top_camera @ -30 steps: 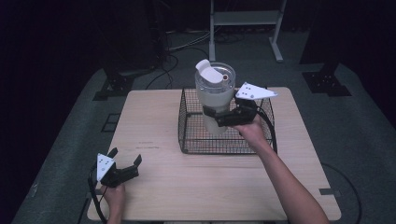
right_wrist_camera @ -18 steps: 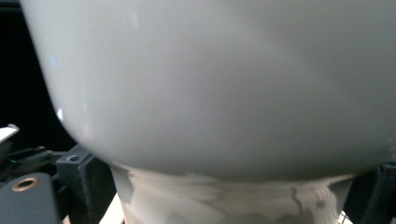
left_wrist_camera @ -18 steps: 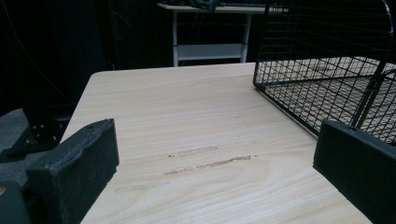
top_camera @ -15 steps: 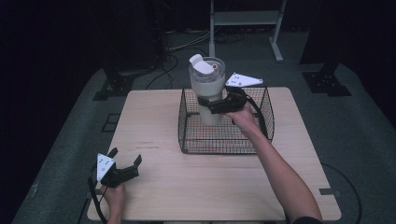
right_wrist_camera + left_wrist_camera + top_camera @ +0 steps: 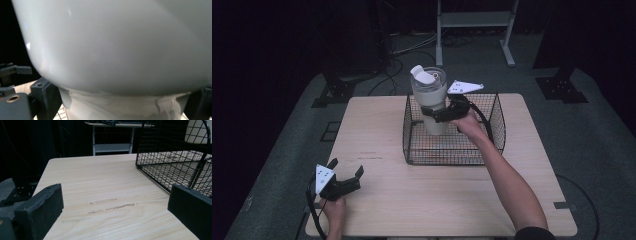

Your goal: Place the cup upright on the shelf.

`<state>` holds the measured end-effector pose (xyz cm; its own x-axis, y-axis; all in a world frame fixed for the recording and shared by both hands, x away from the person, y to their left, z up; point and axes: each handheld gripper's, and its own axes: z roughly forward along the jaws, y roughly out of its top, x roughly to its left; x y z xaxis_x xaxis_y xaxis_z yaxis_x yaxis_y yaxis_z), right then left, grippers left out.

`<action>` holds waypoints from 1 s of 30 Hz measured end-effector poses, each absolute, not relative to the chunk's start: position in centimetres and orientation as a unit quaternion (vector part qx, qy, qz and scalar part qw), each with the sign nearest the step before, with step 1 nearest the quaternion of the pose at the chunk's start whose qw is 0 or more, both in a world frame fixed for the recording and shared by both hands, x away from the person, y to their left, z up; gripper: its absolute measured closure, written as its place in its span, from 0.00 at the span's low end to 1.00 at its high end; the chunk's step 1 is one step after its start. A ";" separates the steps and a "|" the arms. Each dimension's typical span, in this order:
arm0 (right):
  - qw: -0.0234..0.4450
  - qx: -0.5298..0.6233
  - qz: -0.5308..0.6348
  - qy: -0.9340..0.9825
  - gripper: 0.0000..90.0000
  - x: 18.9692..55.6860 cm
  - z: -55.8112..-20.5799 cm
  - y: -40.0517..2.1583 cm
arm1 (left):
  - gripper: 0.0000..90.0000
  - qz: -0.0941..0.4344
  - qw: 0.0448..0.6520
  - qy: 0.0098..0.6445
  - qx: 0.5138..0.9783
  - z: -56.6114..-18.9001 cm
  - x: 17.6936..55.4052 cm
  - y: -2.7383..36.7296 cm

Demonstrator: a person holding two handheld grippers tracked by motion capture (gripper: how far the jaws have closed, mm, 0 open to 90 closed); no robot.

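The tumbler (image 5: 430, 102), a pale lidded cup, is cut off at its base by the wire basket (image 5: 492, 145) wall, so whether it touches the basket floor cannot be told (the right gripper view shows little beyond its blurred white side). The right gripper (image 5: 438, 114) is clamped around its lower body. The left gripper (image 5: 346, 176) rests near the table (image 5: 412, 200) corner, jaws spread apart on nothing

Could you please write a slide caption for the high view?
Right gripper holds a white tumbler above a wire basket; left gripper rests open on the table.
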<state>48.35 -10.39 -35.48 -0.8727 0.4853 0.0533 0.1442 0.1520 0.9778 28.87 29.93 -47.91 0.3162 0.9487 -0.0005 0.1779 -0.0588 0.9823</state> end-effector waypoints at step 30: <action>0.074 0.219 0.567 0.791 0.09 51.9 -41.4 -10.3 | 0.00 0.365 0.521 0.454 0.624 -47.9 28.9 30.1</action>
